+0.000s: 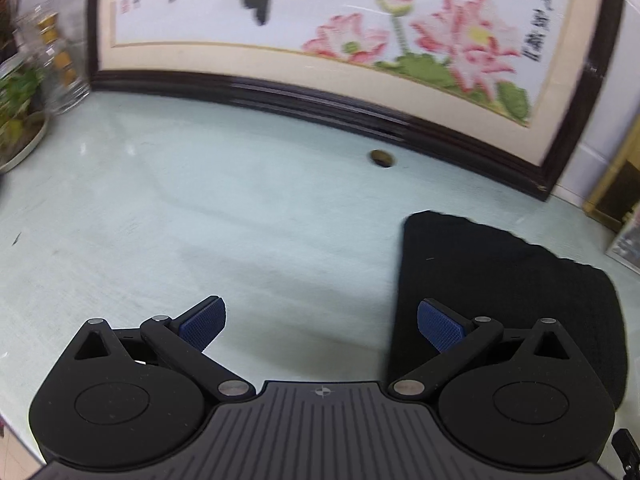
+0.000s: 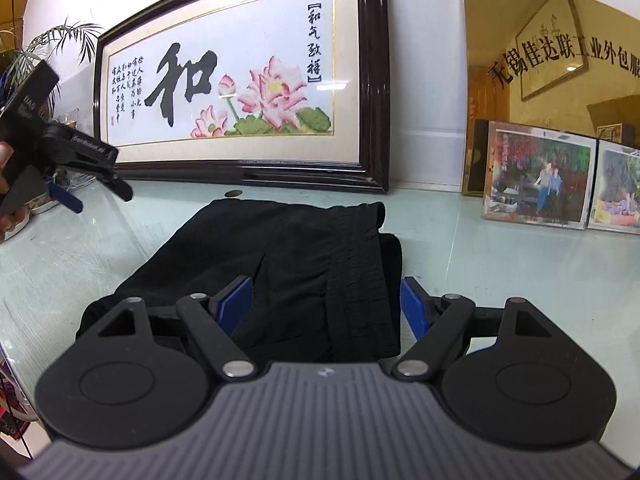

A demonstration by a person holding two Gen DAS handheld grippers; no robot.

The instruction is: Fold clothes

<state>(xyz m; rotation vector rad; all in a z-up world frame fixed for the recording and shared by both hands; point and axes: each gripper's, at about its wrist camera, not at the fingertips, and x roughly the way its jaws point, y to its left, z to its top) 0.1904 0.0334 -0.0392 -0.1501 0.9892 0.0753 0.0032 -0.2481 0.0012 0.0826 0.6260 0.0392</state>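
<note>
Both tongs, left and right, gape empty; only the right view shows the folded black garment's waistband.

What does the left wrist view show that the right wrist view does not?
Only the left wrist view: a glass jar and a plant dish.
Only the right wrist view: two photos, a gold plaque, and the open left gripper from outside.
Both: the folded black garment, the framed lotus picture, a small brown object, the pale table.
</note>
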